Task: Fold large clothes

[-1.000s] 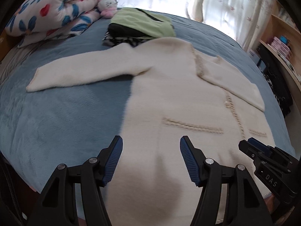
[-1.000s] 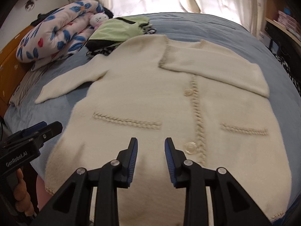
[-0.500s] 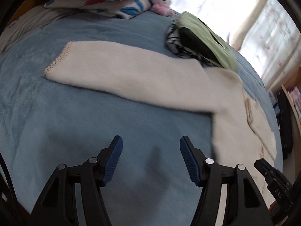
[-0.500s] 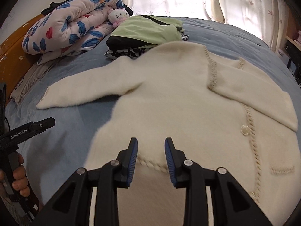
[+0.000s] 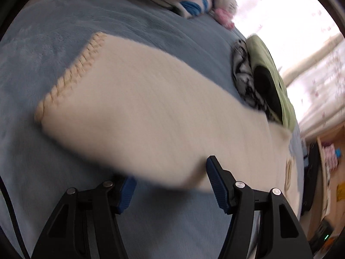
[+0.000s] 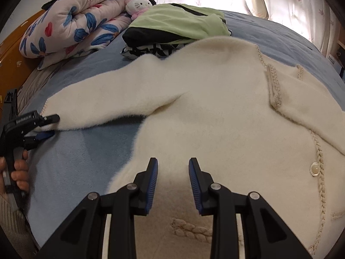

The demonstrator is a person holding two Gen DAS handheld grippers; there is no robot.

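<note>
From the left wrist camera, the left gripper [image 5: 170,178] is spread wide and sits right at the near edge of the cream sleeve [image 5: 138,116], which fills the middle of the view and runs from its stitched cuff [image 5: 71,75] at ten o'clock toward the cardigan's body at four o'clock. One blue pad looks tucked under the sleeve's edge and the other shows above it, though the picture is blurred and I cannot say whether the fabric is truly between them. Folded clothes [image 5: 263,77] lie on the blue blanket [image 5: 43,172] at two o'clock, touching the shoulder end of the sleeve. From the right wrist camera, the right gripper [image 6: 173,183] hovers partly open over the lower front of the cardigan [image 6: 215,118], holding nothing; the cardigan lies flat, face up, across the bed, its far sleeve already folded over the chest at three o'clock. At nine o'clock the left gripper [image 6: 46,126] shows at the cuff end of the outstretched sleeve, its two fingers above and below the fabric edge. The step in hand seems to be taking hold of that sleeve. The next move, I judge, calls for closing on the cuff, lifting it and carrying it across the chest so it lies smooth on the body.
</note>
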